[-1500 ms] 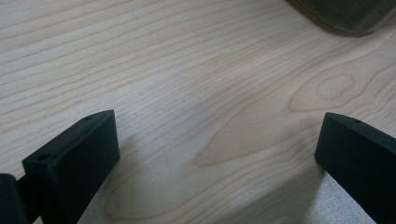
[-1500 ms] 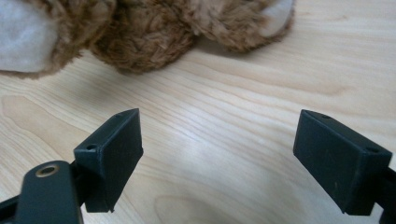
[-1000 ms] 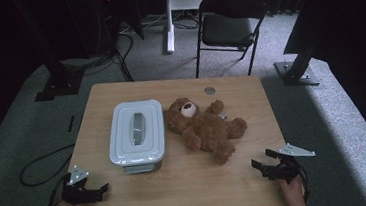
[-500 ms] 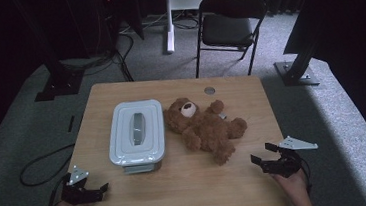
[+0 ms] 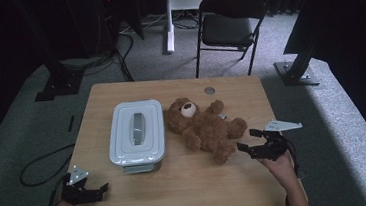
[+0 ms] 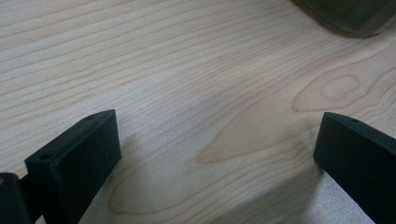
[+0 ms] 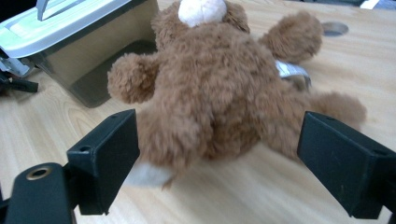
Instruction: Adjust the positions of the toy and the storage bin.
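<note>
Brown and furry, the plush teddy bear (image 5: 204, 127) lies on its back mid-table on the pale wooden table (image 5: 188, 183), just beside the lidded grey plastic storage box (image 5: 137, 135). The right gripper (image 5: 248, 141) sits at the bear's feet, jaws spread wide and empty. The left gripper (image 5: 101, 189) rests near the front edge, equally wide and empty. Closing on loose fur alone could let the bear slip or drag against the box. A silvery tag (image 7: 290, 71) at its side is probably a label; the box's contents are hidden.
</note>
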A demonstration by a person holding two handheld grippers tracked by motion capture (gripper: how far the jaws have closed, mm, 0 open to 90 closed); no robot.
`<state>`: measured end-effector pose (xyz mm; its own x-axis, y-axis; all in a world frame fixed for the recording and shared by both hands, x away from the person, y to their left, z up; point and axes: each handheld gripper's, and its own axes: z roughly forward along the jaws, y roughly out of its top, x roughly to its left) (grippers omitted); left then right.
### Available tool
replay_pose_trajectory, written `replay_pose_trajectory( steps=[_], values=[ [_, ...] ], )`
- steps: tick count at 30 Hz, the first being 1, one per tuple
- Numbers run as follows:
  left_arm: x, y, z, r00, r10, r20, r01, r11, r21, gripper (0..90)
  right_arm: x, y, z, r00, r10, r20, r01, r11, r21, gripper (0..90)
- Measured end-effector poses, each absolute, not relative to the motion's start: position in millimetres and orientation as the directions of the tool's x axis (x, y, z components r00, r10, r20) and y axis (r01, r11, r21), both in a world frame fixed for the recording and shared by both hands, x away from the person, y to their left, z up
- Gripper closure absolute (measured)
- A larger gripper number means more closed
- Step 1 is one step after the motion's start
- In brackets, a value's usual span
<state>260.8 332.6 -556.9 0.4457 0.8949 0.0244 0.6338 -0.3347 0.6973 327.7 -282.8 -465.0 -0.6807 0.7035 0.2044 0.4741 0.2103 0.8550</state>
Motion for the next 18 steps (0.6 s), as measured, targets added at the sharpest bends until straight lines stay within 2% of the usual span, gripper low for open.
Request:
replay_pose_trajectory(
  steps=[18],
  values=[
    [261,333,-557,0.447,0.894,0.024,0.634,-0.336,0.697,1.3,390,-235,-460,-0.727,0.653,0.211,0.482,0.267,0.834,12.3]
  ],
)
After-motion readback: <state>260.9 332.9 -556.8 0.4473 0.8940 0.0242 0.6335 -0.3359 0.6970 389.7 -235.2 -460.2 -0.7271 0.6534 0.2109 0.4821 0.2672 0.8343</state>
